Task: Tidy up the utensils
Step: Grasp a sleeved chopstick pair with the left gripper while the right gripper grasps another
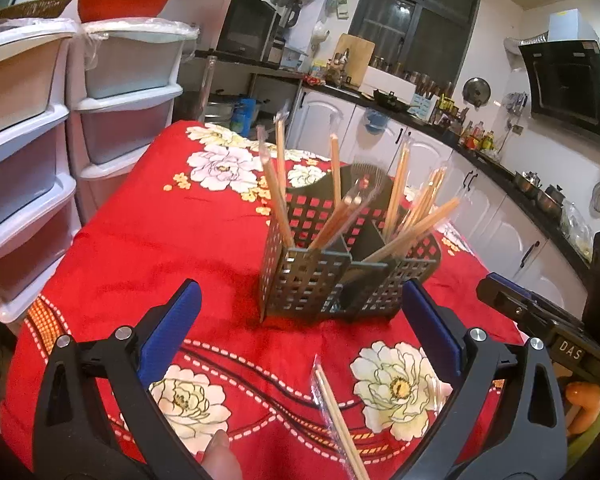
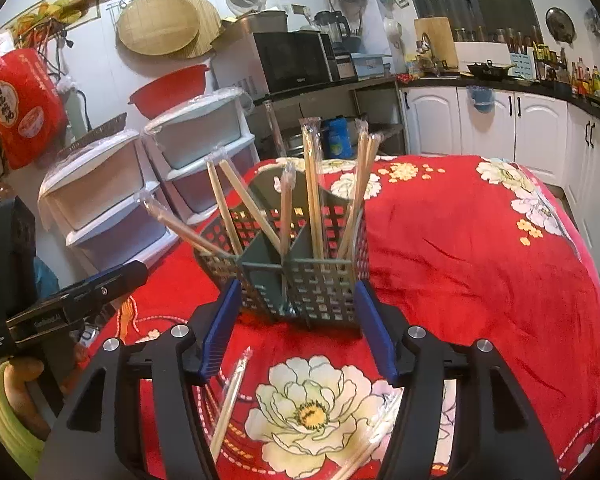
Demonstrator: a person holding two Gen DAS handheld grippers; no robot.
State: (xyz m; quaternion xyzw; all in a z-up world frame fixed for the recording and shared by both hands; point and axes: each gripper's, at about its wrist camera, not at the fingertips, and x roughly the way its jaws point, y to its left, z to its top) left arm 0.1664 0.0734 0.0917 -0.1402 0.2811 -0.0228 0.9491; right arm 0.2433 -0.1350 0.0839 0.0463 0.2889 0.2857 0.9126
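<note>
A dark grey perforated utensil caddy stands on the red floral tablecloth, holding several wrapped pairs of wooden chopsticks upright in its compartments. My left gripper is open and empty, just in front of the caddy. A wrapped chopstick pair lies on the cloth below it. My right gripper is open and empty, its blue pads flanking the caddy's near corner. Loose wrapped chopsticks lie on the cloth under it, and another pair lies lower right.
White plastic drawer units stand beside the table. The other gripper shows at the right edge of the left wrist view and at the left edge of the right wrist view. Kitchen counters and cabinets stand beyond the table.
</note>
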